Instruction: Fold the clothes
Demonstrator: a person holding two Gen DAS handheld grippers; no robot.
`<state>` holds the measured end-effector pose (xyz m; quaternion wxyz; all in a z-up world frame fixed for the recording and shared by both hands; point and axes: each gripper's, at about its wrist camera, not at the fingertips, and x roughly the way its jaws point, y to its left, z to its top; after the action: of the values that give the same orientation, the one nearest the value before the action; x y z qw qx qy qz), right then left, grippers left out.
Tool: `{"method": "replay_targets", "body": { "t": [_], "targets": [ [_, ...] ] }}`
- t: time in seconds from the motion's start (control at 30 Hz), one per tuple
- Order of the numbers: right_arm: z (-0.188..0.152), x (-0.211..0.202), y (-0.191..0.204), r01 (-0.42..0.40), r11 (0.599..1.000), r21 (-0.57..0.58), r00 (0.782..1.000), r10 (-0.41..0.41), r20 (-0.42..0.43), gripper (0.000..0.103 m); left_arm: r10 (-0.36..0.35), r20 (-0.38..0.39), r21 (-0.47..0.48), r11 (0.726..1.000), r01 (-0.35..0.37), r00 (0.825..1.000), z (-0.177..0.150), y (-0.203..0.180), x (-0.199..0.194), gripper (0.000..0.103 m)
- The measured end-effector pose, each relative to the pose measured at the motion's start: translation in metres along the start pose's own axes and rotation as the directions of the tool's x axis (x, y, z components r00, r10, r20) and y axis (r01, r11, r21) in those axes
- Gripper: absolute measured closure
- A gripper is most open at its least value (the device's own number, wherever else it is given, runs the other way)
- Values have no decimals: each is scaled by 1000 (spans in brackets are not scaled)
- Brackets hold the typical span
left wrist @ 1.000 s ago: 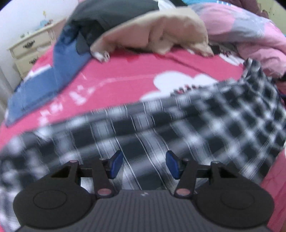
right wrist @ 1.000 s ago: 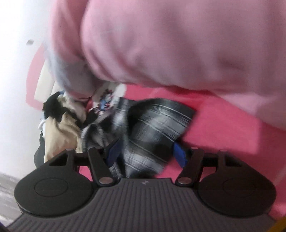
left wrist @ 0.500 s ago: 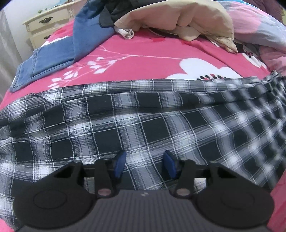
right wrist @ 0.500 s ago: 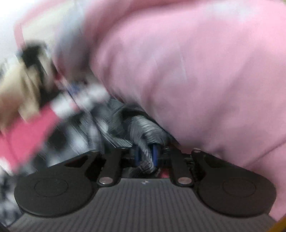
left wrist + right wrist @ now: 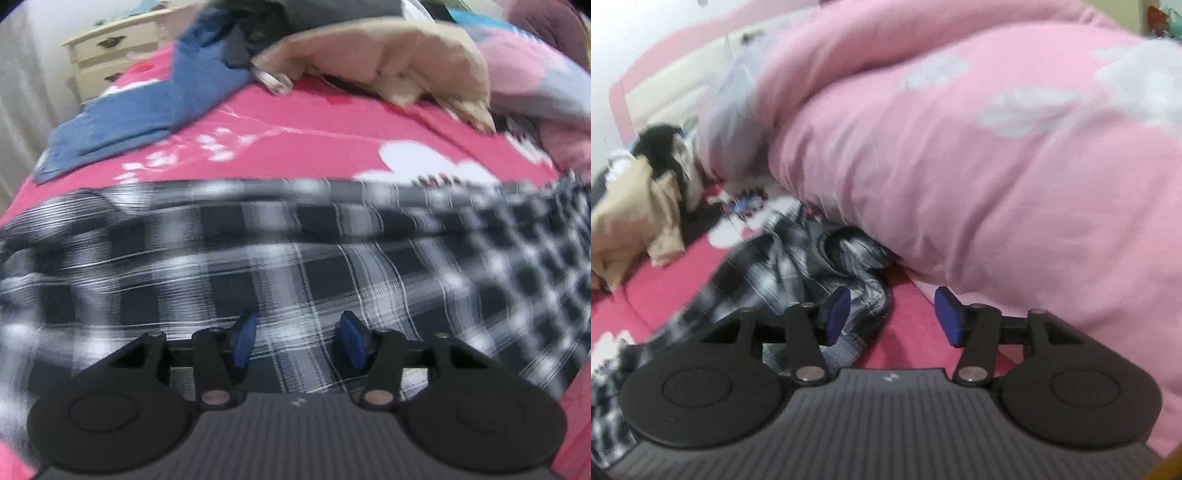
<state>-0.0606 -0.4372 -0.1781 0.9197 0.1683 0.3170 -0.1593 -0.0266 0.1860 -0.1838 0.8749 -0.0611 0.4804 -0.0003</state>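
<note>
A black-and-white plaid shirt (image 5: pixel 295 266) lies spread flat across a bed covered in a red sheet (image 5: pixel 303 147) with white flower prints, seen from the left wrist camera. The left gripper (image 5: pixel 297 338) hovers low over the middle of the cloth, its blue fingers (image 5: pixel 243 339) apart and opening slightly, the plaid visible beneath the gap but not pinched. Beyond the shirt, at the far side of the bed, blue jeans (image 5: pixel 147 110) trail toward the left edge beside a rumpled tan garment (image 5: pixel 388 62) and darker clothes (much of this view is blurred). A cream dresser (image 5: pixel 107 59) stands against the wall behind.

In the right wrist view, the right gripper (image 5: pixel 892 314) sits over bare red sheet at the shirt's bunched end (image 5: pixel 812 266), which is crumpled against a large pink duvet (image 5: pixel 979 166). Its fingers (image 5: pixel 838 314) are parted and opening; a fold of plaid reaches the left finger, though whether it touches cannot be told, and nothing is clamped between them. A heap of tan and black clothes (image 5: pixel 646 192) sits at the far left.
</note>
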Motion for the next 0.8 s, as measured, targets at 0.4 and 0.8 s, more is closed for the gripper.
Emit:
{"method": "replay_targets", "body": {
  "t": [0.4, 0.8],
  "targets": [
    [-14, 1, 150, -438, 835, -334, 896, 436, -87, 46, 119, -10, -409, 906, -113, 993, -69, 83, -102, 42],
    [-65, -20, 435, -925, 51, -376, 336, 569, -750, 21, 95, 40, -668, 743, -44, 995, -110, 130, -83, 36]
  ]
}}
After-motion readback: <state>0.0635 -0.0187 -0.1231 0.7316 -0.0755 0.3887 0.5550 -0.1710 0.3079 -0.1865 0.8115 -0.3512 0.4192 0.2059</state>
